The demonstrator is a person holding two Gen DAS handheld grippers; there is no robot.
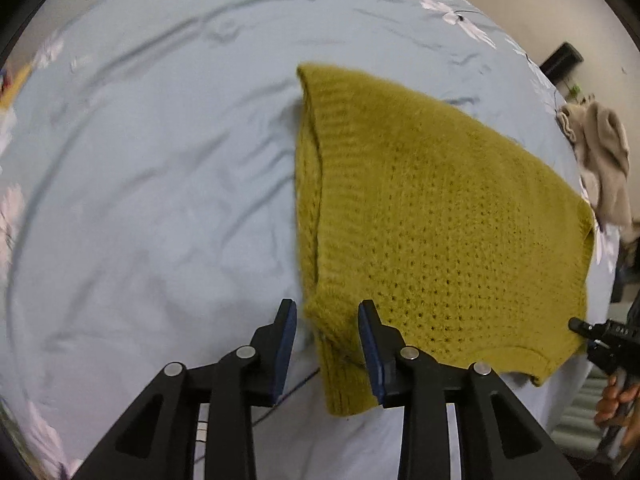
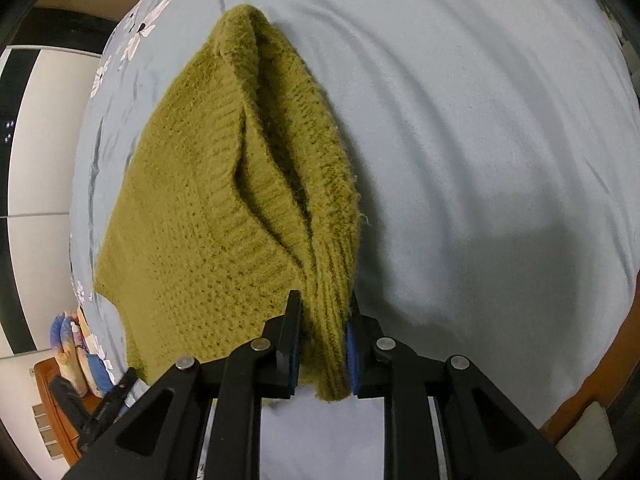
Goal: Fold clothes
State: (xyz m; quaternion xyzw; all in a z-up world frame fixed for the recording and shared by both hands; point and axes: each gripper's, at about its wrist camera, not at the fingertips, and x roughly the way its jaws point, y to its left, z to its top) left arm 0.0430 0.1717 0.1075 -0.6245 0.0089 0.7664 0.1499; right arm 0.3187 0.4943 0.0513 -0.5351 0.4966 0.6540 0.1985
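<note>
A mustard-yellow knit sweater (image 1: pixel 432 216) lies folded on the pale blue bed sheet (image 1: pixel 160 184). My left gripper (image 1: pixel 327 312) is open, its jaws on either side of the sweater's ribbed near corner, without squeezing it. In the right wrist view the same sweater (image 2: pixel 208 224) spreads to the left, and my right gripper (image 2: pixel 323 304) is shut on its bunched ribbed edge (image 2: pixel 328 320), lifting that fold slightly. The right gripper also shows at the right edge of the left wrist view (image 1: pixel 600 336), held by a hand.
A beige garment (image 1: pixel 604 160) lies bunched at the bed's right edge. White flower prints mark the sheet's border (image 2: pixel 140 28). Pillows (image 2: pixel 76 344) and a wooden cabinet (image 2: pixel 52 412) stand beside the bed. A dark box (image 1: pixel 562 60) sits on the floor beyond.
</note>
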